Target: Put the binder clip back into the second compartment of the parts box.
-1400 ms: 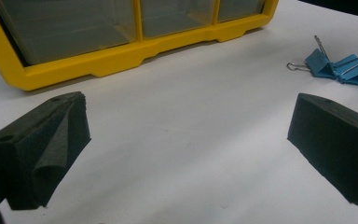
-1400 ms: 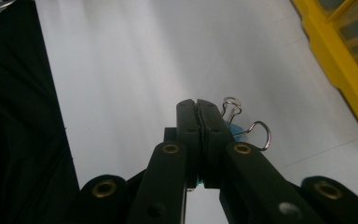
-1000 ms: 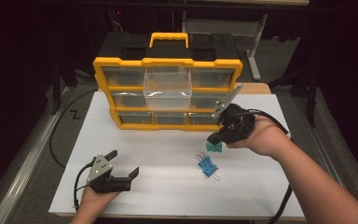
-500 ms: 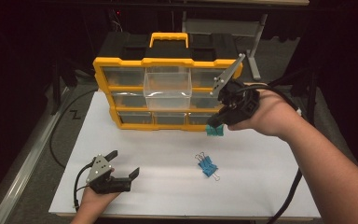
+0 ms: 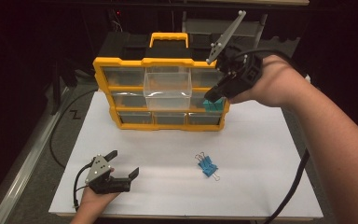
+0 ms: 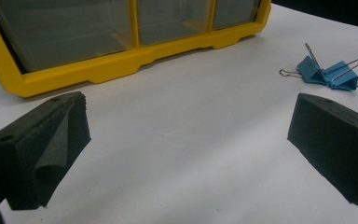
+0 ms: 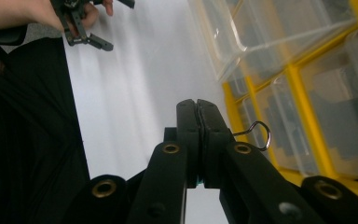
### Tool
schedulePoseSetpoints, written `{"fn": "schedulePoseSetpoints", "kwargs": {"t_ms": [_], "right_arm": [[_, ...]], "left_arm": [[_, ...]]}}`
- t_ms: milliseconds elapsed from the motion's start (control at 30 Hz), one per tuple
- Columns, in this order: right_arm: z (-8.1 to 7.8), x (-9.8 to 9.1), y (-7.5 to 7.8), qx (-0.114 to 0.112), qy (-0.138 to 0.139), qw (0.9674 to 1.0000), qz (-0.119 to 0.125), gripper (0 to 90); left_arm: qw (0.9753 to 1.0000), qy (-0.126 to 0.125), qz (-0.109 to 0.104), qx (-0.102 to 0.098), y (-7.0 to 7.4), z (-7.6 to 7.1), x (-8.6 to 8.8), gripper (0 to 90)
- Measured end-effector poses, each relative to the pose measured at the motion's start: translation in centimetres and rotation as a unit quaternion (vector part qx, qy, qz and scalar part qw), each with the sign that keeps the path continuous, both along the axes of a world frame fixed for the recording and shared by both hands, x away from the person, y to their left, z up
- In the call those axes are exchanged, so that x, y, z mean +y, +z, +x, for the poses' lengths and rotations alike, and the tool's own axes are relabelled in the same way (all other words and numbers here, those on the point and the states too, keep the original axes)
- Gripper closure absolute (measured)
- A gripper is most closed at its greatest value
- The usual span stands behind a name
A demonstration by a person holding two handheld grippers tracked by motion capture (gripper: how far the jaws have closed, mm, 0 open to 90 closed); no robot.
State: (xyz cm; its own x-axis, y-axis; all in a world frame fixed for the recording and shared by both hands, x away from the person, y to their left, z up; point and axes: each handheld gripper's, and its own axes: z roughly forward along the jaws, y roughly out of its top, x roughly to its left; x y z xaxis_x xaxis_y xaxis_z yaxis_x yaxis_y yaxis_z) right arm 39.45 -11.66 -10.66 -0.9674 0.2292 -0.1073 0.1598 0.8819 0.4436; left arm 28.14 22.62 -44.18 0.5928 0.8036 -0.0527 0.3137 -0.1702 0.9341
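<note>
In the high view the right gripper (image 5: 213, 99) sits in the upper right of the frame, raised in front of the right end of the yellow drawer organizer (image 5: 106, 79), its jaws pressed together on a teal binder clip (image 5: 213, 105) that hangs just in front of the cabinet's lower right drawers. The right gripper view looks along those two jaws, squeezed flat against each other at centre frame, with one wire handle of the clip (image 7: 256, 134) curling out to their right and the organizer's clear drawers (image 7: 307, 79) filling the right side. One clear drawer (image 5: 167, 87) is pulled out from the middle of the organizer, at upper centre of the high view. A pair of blue binder clips (image 5: 208, 165) lies on the white tabletop (image 5: 261, 140) just right of centre in the lower half, well apart from both grippers. The left gripper (image 5: 123, 164) rests low at the lower left of the high view, jaws spread wide with nothing between them; in the left gripper view its two black pads (image 6: 42, 140) stand at either edge, the blue clips (image 6: 328, 72) at upper right and the organizer's yellow base (image 6: 121, 65) along the top.
</note>
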Motion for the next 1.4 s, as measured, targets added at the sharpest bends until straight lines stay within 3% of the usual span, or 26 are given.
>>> {"fn": "schedulePoseSetpoints", "kwargs": {"t_ms": [333, 800, 1067, 1400], "right_arm": [[0.8, 2.4, 2.3, -0.016, 0.013, 0.9998, -0.005, 90.0], [2.4, 7.1, 3.7, -0.036, 0.031, 0.9989, -0.006, 90.0], [3.7, 8.6, 3.4, -0.041, 0.028, 0.9987, -0.005, 90.0], [5.5, 9.8, 0.9, -0.028, 0.026, 0.9991, -0.020, 90.0]], "left_arm": [[1.0000, 0.001, -0.003, -0.002, 0.0, 0.0, 0.1, 0.1], [1.0000, -0.001, -0.002, -0.002, 0.0, 0.0, 0.2, 0.1], [1.0000, 0.000, -0.005, -0.002, 0.1, -0.1, 0.3, 0.1], [1.0000, -0.001, -0.002, -0.002, 0.0, 0.0, 0.2, 0.1]]}}
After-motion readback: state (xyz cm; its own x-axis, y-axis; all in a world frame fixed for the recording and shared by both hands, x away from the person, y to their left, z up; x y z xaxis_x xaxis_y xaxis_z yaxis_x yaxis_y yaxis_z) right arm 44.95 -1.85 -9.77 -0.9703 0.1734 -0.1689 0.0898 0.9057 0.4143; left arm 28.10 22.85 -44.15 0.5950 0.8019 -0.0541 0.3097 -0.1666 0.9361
